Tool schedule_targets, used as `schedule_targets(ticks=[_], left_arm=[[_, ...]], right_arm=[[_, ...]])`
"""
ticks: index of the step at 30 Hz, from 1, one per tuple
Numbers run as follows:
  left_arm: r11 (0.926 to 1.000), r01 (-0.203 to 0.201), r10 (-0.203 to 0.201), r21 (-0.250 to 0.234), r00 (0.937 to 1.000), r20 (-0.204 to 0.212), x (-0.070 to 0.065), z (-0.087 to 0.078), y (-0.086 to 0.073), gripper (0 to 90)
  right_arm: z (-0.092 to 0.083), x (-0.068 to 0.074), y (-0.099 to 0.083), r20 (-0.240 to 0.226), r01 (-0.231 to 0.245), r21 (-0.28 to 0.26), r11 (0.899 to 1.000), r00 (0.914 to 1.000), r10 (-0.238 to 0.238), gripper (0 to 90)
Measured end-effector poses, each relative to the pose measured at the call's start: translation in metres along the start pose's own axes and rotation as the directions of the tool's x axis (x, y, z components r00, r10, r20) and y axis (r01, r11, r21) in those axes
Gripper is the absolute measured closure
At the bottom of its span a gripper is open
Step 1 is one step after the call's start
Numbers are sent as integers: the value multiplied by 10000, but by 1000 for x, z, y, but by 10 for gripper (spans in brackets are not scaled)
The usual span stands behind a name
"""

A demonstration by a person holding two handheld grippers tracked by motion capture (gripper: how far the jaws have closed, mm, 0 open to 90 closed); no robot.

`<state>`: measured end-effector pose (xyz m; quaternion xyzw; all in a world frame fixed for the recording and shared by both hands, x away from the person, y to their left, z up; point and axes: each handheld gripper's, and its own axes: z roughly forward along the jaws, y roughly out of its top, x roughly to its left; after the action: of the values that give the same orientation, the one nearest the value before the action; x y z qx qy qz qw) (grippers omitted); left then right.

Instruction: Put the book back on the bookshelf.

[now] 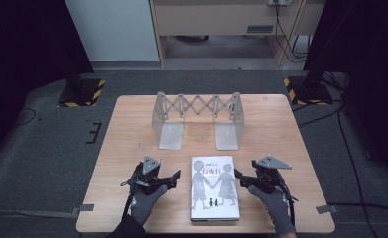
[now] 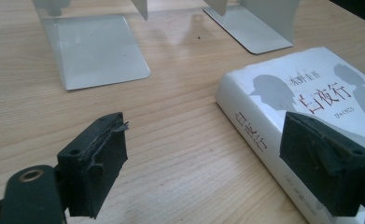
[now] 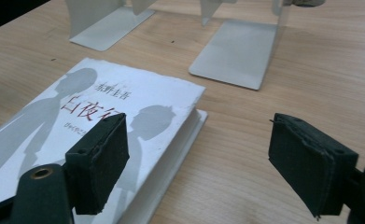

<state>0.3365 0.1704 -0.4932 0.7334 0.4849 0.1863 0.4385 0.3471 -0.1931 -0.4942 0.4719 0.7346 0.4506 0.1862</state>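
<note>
We see the book lying flat between our left gripper and right gripper, both with jaws apart.

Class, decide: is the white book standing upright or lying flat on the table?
Lying flat. The book rests cover-up on the table, its spine facing sideways.
</note>
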Motion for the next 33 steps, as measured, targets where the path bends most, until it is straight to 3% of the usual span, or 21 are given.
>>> schedule_targets(ticks=[18, 33], left_arm=[[9966, -687, 654, 445, 9953, 714, -32, 21, -8, 141], [9925, -943, 847, 775, 9893, 1185, -40, 36, -10, 127]], right_arm=[[16, 21, -16, -782, 379, 540, 9978, 9964, -336, 289], [27, 24, -21, -1681, -259, 686, 9973, 9851, 371, 243]])
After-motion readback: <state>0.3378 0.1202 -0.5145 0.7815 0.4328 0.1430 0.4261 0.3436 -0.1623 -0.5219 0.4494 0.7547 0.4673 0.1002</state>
